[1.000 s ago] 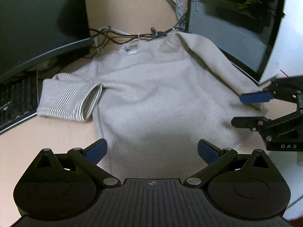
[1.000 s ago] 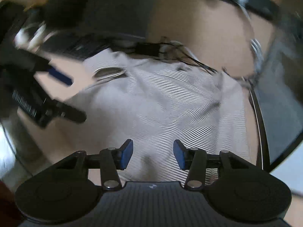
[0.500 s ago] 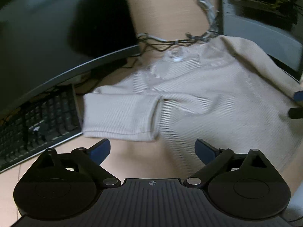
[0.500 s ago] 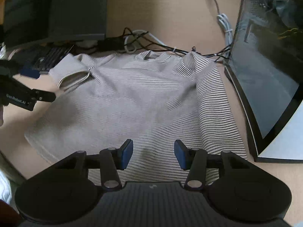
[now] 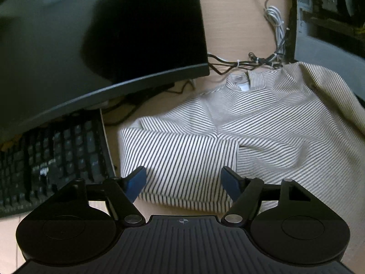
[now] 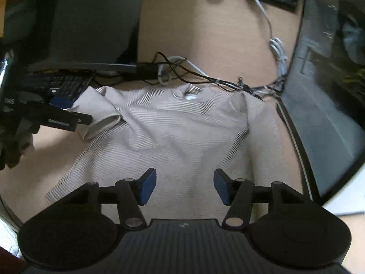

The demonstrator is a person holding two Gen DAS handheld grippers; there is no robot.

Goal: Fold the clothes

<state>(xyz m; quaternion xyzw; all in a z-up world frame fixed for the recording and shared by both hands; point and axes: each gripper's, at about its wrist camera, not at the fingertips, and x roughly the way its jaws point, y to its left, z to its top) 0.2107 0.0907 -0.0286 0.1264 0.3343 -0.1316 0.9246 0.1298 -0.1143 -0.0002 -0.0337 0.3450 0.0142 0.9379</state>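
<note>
Pale wood-grain laminate forms the worktop (image 5: 237,16), which is crowded at its far edge by a curved black monitor (image 5: 91,34), a black keyboard (image 5: 45,157) beneath it, a dark glass-sided computer case (image 6: 330,80) and a tangle of black and white cables (image 6: 205,77). A beige ribbed knit sweater with thin dark stripes (image 5: 262,123) is spread flat on the worktop between monitor and case, its collar lying just short of the cables. Its short cuffed sleeve (image 5: 180,159) is laid out toward the keyboard, and the opposite side is folded inward over the body.

Compared with a second ago, the left gripper (image 5: 183,180) has been shifted from the sweater's body to the sleeve, which is now seen lying between its blue-padded jaws; these are held wide apart and nothing is gripped. The right gripper (image 6: 184,186) is now seen lower over the hem region, its jaws spread wider than before and likewise empty. In the right wrist view, the left gripper (image 6: 68,114) is seen right at the sleeve cuff.
</note>
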